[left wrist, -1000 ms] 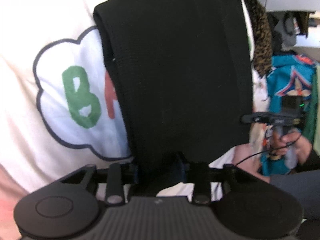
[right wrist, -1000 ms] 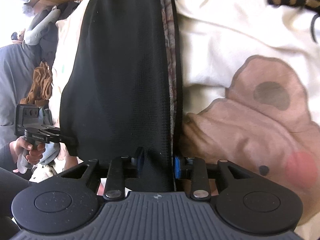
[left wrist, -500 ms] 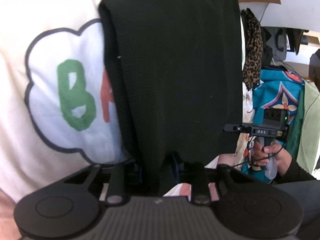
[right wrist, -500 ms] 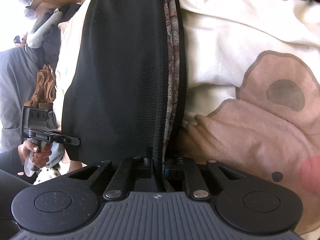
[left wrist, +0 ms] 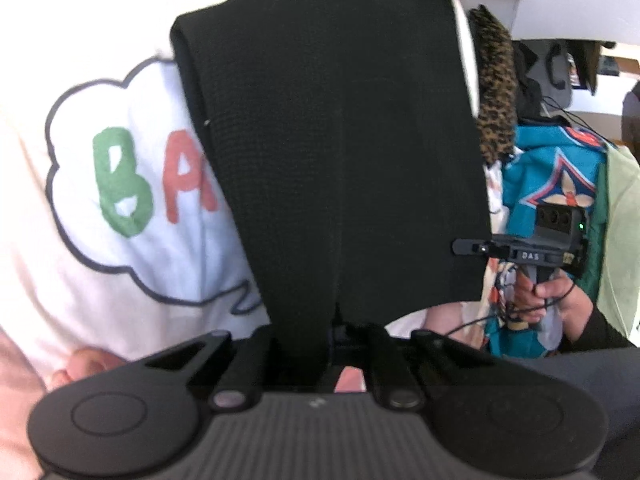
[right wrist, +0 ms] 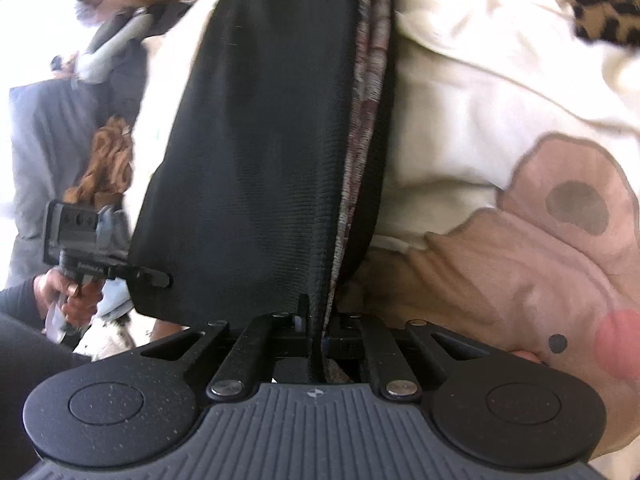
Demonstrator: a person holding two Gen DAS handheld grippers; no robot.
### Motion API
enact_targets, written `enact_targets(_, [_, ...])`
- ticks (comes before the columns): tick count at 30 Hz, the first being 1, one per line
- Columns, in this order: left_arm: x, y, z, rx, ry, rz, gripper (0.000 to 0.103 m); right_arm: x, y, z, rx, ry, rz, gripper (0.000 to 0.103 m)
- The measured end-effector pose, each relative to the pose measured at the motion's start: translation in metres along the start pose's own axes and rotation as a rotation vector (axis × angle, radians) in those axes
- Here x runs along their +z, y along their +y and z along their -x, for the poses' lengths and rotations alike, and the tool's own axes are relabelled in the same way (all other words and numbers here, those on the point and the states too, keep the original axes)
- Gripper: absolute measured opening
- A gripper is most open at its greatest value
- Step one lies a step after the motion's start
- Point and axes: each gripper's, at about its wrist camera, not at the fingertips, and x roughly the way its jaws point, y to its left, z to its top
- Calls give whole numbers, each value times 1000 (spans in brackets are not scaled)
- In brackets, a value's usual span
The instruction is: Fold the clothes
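A black garment [left wrist: 340, 140] lies as a long folded strip across a white printed cloth [left wrist: 120, 184]. My left gripper [left wrist: 332, 326] has its jaws closing, and the pads pinch the strip's near end. In the right wrist view the same black garment [right wrist: 260, 140] shows a patterned reddish-grey inner edge [right wrist: 360, 140]. My right gripper [right wrist: 316, 320] has its jaws closing tight on that near edge. Each gripper appears in the other's view, held by a hand: the right gripper [left wrist: 460, 246] at the strip's right corner, the left gripper [right wrist: 164, 279] at its left corner.
The white cloth carries a cloud print with "BA" letters and a pink-brown bear print [right wrist: 540, 260]. A leopard-print cloth [left wrist: 496, 112] and a teal patterned garment [left wrist: 552, 168] lie to the right. Grey clothing [right wrist: 40, 140] and a brown cloth [right wrist: 108, 168] are piled at the left.
Both grippers' jaws have closed from wide apart onto the near edge of the black garment. The left gripper has risen a little, pulling its end of the strip up.
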Motion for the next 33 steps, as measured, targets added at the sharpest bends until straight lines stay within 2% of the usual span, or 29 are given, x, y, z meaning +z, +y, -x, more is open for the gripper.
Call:
enact_targets(6, [-11, -17, 20, 0, 39, -52, 5, -5, 20, 21, 30, 20, 59, 2])
enact_targets(14, [-28, -27, 44, 14, 131, -46, 5, -31, 50, 38, 90, 109, 103, 2])
enact_targets(18, [-35, -29, 53, -3, 165, -61, 5, -42, 64, 41, 111, 148, 110, 2])
enact_targets(24, [-32, -12, 61, -19, 102, -34, 5, -38, 63, 45, 108, 106, 88, 2])
enact_targets(30, [-5, -6, 66, -42, 7, -23, 5, -20, 60, 56, 98, 2, 86, 2])
enact_targets(33, [12, -24, 54, -15, -29, -49, 5, -11, 60, 61, 88, -35, 92, 2])
